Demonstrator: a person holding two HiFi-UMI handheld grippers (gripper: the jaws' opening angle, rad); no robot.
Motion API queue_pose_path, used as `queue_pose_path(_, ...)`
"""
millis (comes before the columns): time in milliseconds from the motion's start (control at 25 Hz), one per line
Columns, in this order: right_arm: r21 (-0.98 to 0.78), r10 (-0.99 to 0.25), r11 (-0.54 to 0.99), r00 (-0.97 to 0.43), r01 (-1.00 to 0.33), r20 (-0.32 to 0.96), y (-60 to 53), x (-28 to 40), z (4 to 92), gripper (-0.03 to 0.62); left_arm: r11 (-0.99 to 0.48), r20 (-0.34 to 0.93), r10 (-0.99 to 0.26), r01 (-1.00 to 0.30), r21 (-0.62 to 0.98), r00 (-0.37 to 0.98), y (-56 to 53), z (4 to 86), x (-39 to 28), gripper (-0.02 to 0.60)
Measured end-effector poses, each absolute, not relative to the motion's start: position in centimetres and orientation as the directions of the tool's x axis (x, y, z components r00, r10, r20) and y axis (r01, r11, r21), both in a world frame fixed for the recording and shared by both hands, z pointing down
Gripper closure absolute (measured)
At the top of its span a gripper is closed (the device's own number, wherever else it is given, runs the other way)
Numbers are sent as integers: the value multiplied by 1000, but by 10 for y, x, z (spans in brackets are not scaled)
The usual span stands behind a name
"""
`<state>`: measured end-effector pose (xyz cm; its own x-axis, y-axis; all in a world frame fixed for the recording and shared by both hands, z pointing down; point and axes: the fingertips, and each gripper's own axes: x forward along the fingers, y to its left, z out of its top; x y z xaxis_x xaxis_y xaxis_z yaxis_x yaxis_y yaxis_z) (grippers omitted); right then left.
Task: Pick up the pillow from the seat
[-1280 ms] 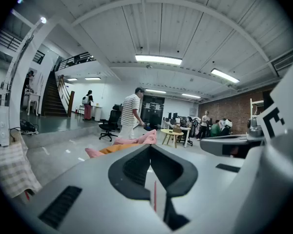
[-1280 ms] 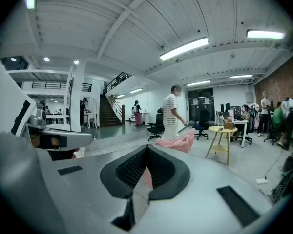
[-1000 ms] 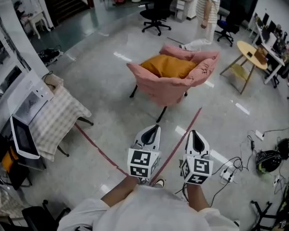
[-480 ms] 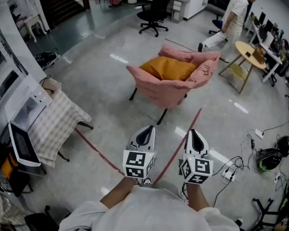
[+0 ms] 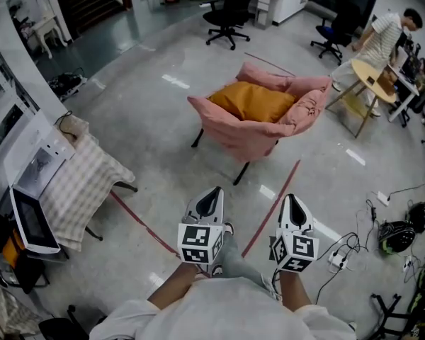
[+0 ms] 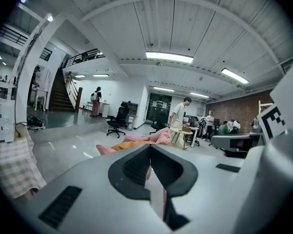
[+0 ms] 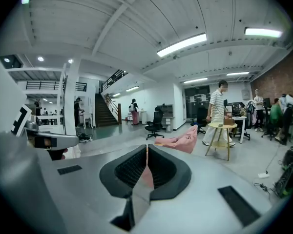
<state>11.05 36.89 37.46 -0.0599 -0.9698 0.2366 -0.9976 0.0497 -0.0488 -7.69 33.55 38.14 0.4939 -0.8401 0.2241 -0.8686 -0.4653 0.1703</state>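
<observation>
An orange pillow (image 5: 253,99) lies in the hollow of a pink seat (image 5: 249,137), a soft padded chair on dark legs that stands on the grey floor (image 5: 149,126) at the far middle of the head view. The pillow rests against the seat's back and right arm, untouched.

Both grippers are held near the person's body, well apart from the seat and pointing toward it. The left gripper (image 5: 212,198) has its jaws pressed together with nothing between them; in the left gripper view the pink seat and a strip of the pillow show just beyond the jaw tips. The right gripper (image 5: 290,205) also has its jaws pressed together and empty; in its own view the seat stands far off, to the right of the tips.

Two red tape lines (image 5: 275,202) run across the floor and meet near the person's feet, between the grippers. To the left a checked cloth (image 5: 78,183) hangs over a low stand, with a white device (image 5: 30,218) beside it. At the far right a person (image 5: 382,37) leans over a small round yellow table (image 5: 372,73). A black office chair (image 5: 230,6) stands at the far middle. Cables and a power strip (image 5: 336,257) lie on the floor at the near right.
</observation>
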Motion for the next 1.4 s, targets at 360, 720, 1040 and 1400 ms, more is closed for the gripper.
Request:
queue_pose_path(360, -55, -958, 25, -40, -998, 282, 282, 132, 391, 563, -446, 263, -839, -878, 173, 477, 253, 399, -73, 573)
queue_pose_path(720, -93, -956, 109, -130, -990, 264, 188, 121, 392, 563, -466, 304, -816, -871, 157, 491, 166, 411, -48, 572)
queue_pose_path(1040, -150, -952, 82, -122, -985, 282, 134, 145, 405, 565, -482, 353, -796, -868, 121, 492, 111, 417, -33, 572)
queue_pose_path(1400, -143, -954, 81, -118, -986, 277, 88, 163, 404, 565, -450, 370, -808, -886, 113, 458, 63, 423, -34, 572)
